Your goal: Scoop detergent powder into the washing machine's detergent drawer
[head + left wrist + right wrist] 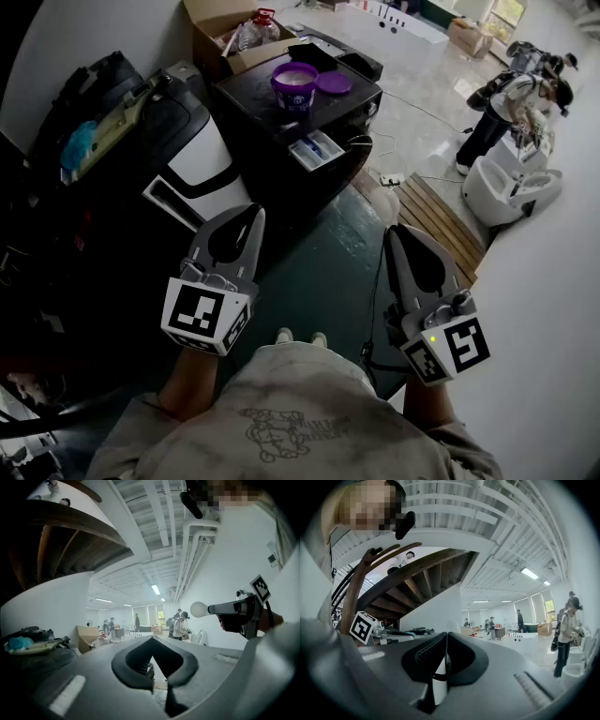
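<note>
Both my forearms reach forward from my waist, level and side by side, each gripper pointing ahead toward the machine. My left gripper (252, 215) has its jaws closed, the pads meeting at the tip with nothing between them. My right gripper (395, 232) is closed too, its pads pressed along one line. A pale strip shows through the slot beneath its tips, and I cannot tell what it is. The marker cubes (206, 315) sit at the near ends, just above my sleeves.

Ahead of both tips and well apart from them stands the black washing machine (265, 155), a little left of the line between my grippers. On its top, at the far side from me, sits the open purple detergent tub (293, 86), showing white powder, and its purple lid (335, 83) lies flat just right of it. The detergent drawer (314, 148) is pulled out of the machine's front toward me, below the tub, and neither gripper touches it.
</note>
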A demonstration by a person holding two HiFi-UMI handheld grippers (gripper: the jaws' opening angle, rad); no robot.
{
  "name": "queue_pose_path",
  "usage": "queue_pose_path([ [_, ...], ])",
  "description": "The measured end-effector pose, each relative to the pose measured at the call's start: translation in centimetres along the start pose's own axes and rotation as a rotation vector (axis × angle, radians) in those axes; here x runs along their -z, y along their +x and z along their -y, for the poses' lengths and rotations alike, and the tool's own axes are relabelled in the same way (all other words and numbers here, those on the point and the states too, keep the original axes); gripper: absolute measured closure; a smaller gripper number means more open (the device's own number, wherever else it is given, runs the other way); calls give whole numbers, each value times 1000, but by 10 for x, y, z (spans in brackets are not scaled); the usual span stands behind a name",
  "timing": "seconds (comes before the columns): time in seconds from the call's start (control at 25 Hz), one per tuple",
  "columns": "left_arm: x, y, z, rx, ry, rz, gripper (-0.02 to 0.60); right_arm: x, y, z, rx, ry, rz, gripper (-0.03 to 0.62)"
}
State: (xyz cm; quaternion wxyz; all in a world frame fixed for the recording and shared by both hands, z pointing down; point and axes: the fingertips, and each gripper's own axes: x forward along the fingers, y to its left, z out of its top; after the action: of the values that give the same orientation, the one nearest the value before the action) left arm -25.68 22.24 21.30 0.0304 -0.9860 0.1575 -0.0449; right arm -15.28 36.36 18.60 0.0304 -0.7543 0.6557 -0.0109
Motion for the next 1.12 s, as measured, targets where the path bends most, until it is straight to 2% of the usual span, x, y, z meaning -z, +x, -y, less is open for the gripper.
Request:
queue_pose_path([
  [0.52, 3, 4, 15, -9, -1, -17, 581, 2, -11, 11, -28, 18, -4, 559],
  [1.12, 15, -5, 54, -35, -2, -26, 581, 22, -37, 28, -86, 53, -25, 559],
])
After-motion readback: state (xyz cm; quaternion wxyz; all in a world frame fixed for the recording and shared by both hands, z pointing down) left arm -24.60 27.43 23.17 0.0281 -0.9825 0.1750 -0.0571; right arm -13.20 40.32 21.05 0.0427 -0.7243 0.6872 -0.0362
